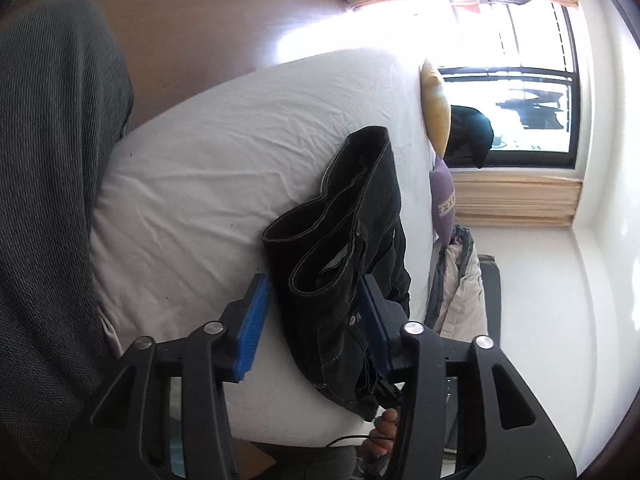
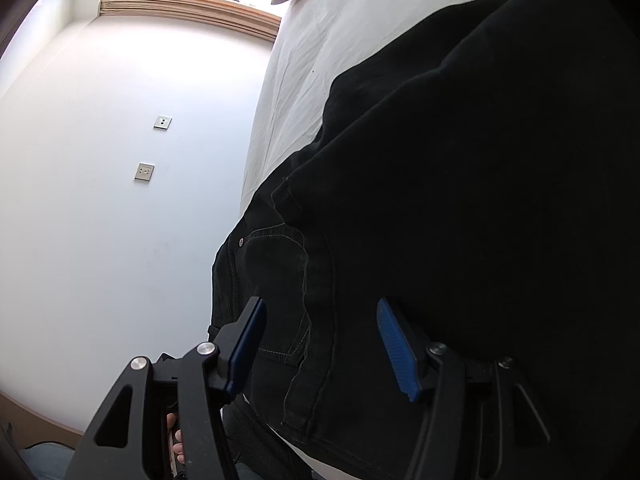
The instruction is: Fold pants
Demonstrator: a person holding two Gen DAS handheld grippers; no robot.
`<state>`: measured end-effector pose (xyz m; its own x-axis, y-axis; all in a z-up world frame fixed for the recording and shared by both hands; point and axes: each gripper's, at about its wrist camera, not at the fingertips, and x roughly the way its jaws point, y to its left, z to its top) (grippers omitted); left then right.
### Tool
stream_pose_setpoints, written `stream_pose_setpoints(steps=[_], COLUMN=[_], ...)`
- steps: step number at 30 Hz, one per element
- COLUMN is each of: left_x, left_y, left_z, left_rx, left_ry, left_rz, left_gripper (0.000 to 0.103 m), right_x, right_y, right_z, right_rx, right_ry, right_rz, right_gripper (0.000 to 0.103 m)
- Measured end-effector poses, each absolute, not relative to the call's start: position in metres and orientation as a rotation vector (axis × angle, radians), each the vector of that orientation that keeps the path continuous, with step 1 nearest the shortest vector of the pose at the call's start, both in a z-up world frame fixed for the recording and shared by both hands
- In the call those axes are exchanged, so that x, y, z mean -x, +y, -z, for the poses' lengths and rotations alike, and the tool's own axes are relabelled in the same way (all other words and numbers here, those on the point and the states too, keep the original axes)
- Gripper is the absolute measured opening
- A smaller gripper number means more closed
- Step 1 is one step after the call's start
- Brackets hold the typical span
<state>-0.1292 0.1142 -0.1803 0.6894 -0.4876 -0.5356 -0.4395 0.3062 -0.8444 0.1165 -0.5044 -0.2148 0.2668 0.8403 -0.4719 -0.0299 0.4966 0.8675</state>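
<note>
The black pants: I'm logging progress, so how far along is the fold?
Done: the black pants lie doubled in layers on the white bed sheet. In hand: left gripper and right gripper both straddle the bundle, pads apart. Left: a final tidy fold.

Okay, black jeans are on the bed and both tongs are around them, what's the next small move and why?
Probably close the left tongs on the jeans: their folded hem edge sits between blue pads that don't visibly pinch it yet.

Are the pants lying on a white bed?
Yes, the black pants lie bunched on the white sheet of the bed, between the blue pads of the left gripper.
</note>
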Motion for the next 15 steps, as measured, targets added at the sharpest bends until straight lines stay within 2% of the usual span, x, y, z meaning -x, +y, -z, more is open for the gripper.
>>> stream_pose_setpoints(steps=[8,11,15], left_x=[0.110,0.105,0.111], left_y=[0.102,0.102,0.106], left_z=[0.200,0.206,0.215], left_rx=[1.342,1.376,1.434], left_ry=[0.878,0.864,0.873], left_rz=[0.132,0.151,0.161], left_gripper=[0.056,0.053,0.034], right_x=[-0.118,-0.117,-0.117], right_y=[-0.501,-0.500,-0.500], right_z=[0.214,0.215,0.215], right_rx=[-0.867,-0.868,-0.867], right_ry=[1.157,1.154,1.156], right_rz=[-0.700,-0.701,-0.704], right_gripper=[0.061,0.061,0.061])
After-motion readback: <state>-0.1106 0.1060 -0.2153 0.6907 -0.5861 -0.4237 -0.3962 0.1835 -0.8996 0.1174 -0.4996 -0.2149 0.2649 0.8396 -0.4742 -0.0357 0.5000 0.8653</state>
